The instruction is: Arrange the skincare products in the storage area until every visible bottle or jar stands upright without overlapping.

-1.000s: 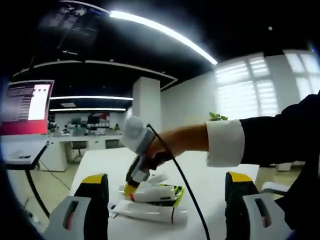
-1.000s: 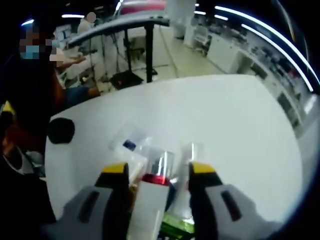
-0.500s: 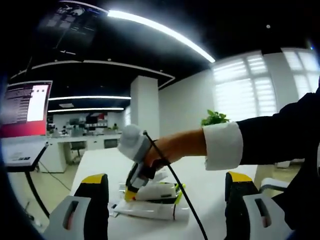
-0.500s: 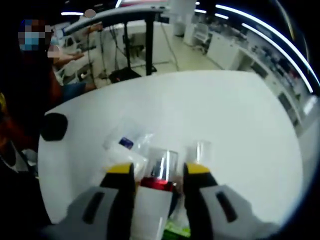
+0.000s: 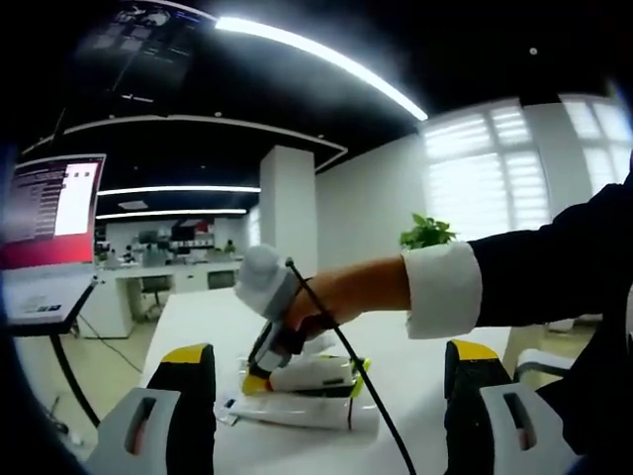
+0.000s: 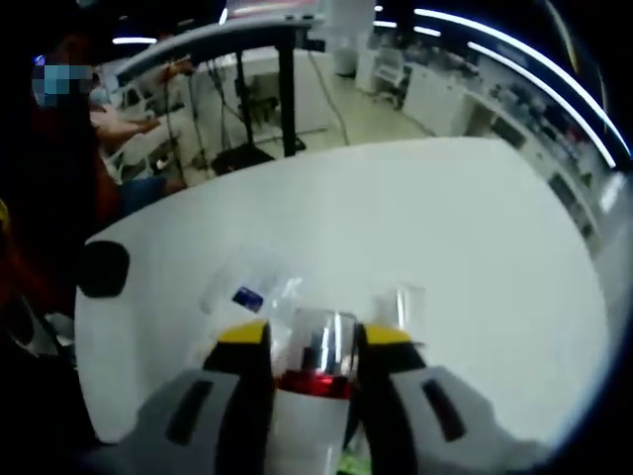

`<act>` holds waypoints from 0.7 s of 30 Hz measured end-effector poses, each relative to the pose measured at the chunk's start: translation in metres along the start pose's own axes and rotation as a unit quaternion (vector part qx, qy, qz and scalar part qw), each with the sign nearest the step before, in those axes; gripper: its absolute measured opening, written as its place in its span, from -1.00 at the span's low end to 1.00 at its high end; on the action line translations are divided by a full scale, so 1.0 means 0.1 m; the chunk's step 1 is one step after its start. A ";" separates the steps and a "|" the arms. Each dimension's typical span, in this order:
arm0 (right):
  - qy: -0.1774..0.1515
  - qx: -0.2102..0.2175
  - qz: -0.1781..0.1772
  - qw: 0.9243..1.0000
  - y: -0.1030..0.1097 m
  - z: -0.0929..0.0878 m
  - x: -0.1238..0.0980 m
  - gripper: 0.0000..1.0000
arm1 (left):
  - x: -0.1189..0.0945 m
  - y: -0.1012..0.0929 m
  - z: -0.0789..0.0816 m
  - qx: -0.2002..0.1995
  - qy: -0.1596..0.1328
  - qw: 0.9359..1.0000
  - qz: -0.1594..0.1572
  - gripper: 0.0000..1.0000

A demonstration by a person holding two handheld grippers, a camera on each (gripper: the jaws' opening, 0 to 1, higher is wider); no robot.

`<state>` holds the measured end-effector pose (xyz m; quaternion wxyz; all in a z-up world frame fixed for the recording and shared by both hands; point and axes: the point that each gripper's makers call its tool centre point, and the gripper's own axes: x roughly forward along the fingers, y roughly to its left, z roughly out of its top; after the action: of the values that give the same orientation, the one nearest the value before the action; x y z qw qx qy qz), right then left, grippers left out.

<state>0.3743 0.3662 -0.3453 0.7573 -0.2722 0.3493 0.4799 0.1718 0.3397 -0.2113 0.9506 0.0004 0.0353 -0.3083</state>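
1. Left gripper [image 5: 326, 371]: two grey jaws with black inner faces and yellow tips rise at the bottom of the left gripper view, each with a small dark-red slot.
2. Right gripper [image 6: 309, 341]: grey jaws, yellow-capped.
3. Mid-frame in the left gripper view, the right gripper has a pale grey rounded head and a black cable [image 5: 361, 396] trailing to the lower edge.
4. Sleeve [image 5: 554, 262]: dark, with a white turned-back cuff [image 5: 442, 290].

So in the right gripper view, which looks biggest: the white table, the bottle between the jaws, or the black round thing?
1. White table
2. Bottle, though nearness to the camera enlarges it
3. Black round thing
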 end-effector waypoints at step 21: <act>-0.037 0.000 -0.016 0.999 0.11 -0.05 -0.02 -0.41 | -0.03 0.12 -0.03 -0.023 -0.002 1.000 0.013 0.97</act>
<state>0.3621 0.3662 -0.3474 0.7775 -0.2600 0.3166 0.4772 0.1759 0.3515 -0.2145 0.9544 -0.0215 0.0408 -0.2950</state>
